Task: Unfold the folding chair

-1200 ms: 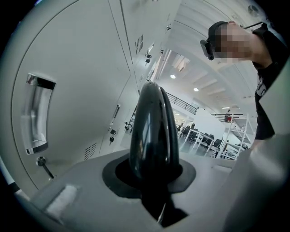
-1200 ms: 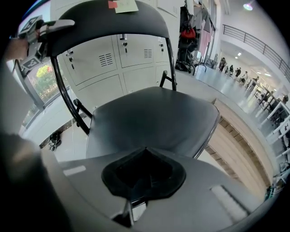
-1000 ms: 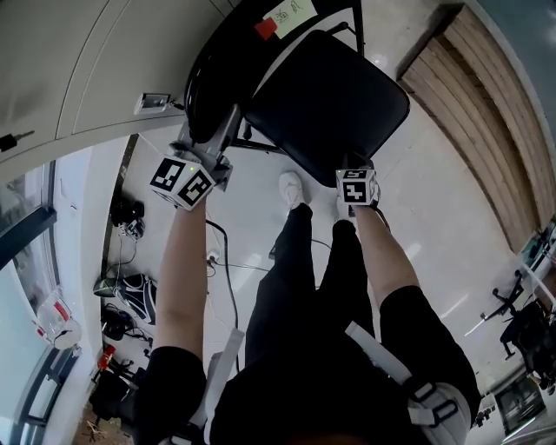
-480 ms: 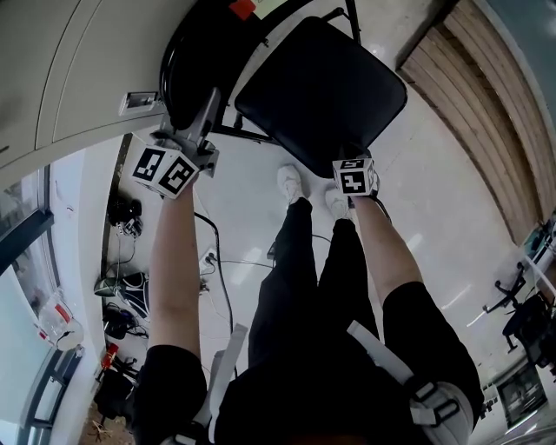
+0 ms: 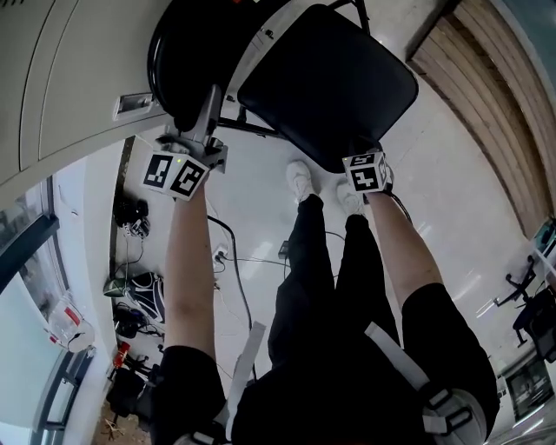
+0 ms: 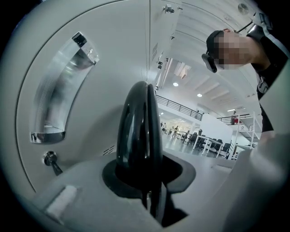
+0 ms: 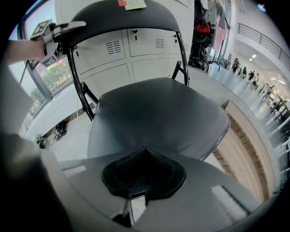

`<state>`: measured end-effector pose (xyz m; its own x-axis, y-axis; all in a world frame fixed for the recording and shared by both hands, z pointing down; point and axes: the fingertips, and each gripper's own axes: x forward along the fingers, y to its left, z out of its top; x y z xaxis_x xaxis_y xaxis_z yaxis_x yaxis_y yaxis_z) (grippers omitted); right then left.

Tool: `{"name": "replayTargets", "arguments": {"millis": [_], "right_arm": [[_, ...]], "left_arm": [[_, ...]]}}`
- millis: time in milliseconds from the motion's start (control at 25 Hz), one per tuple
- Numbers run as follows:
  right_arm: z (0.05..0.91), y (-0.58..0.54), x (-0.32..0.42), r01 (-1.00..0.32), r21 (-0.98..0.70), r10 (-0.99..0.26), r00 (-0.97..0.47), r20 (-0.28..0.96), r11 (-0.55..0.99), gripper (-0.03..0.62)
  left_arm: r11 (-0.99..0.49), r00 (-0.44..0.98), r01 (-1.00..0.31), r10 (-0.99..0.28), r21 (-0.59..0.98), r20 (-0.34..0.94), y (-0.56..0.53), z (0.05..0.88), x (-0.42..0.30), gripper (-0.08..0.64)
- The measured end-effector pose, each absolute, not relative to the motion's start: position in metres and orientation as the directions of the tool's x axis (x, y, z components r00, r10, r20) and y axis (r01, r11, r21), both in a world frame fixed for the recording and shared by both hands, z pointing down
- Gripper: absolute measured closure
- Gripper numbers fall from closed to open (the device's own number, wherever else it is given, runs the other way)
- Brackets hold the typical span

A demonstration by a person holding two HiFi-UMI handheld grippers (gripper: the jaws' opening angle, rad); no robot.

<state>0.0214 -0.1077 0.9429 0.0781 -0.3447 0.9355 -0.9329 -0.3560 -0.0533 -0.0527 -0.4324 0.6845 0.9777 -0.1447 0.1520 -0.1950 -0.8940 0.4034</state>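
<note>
The folding chair stands open in front of me, its black seat spread flat. Its black backrest rises at the left. My left gripper reaches level to the backrest's edge, which fills the space between its jaws. Those jaws have just been closing on it. It also shows far off in the right gripper view, as the left gripper. My right gripper points steeply down, shut, its tips at the seat's front edge. I cannot tell whether it pinches that edge.
Grey lockers stand right behind the chair, one with a clear handle. A wood-slatted platform runs along the right. Cables and bags lie on the floor at the left. The person's shoes stand under the seat's front.
The left gripper and the backrest have shifted left in the head view. The seat looks broader and flatter. The right gripper stays at the seat's front edge.
</note>
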Motion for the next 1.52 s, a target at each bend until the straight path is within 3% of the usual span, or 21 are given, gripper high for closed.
{"name": "replayTargets", "arguments": {"millis": [240,720,880,920,1000,1240,1520], "right_arm": [[0.965,-0.085,0.017,-0.918,-0.066,-0.244,0.035,0.969,-0.392,0.588],[0.976,-0.084,0.016,-0.94,0.01,-0.25,0.101,0.963,-0.342,0.588],[0.973,-0.086,0.014,-0.942,-0.027,-0.238,0.057,0.97,-0.335,0.587],[0.97,-0.088,0.012,-0.941,-0.053,-0.25,0.034,0.968,-0.333,0.586],[0.957,-0.096,0.008,-0.942,-0.105,-0.303,-0.004,0.953,-0.317,0.509],[0.893,-0.124,0.011,-0.938,-0.15,-0.496,0.026,0.868,-0.312,0.548],[0.762,-0.144,0.035,-0.948,-0.19,-0.717,0.054,0.695,-0.255,0.586]], "left_arm": [[-0.866,0.975,-0.207,-0.146,0.456,0.166,-0.436,0.704,-0.056,0.476],[-0.874,0.971,-0.238,-0.205,0.423,0.123,-0.441,0.709,-0.06,0.465],[-0.865,0.955,-0.29,-0.237,0.41,0.176,-0.444,0.716,-0.066,0.414],[-0.853,0.946,-0.32,-0.262,0.412,0.192,-0.445,0.721,-0.072,0.371],[-0.827,0.924,-0.378,-0.312,0.416,0.219,-0.444,0.729,-0.088,0.331],[-0.758,0.866,-0.494,-0.386,0.426,0.316,-0.408,0.734,-0.131,0.331],[-0.772,0.875,-0.483,-0.399,0.414,0.275,-0.367,0.67,-0.138,0.331]]}}
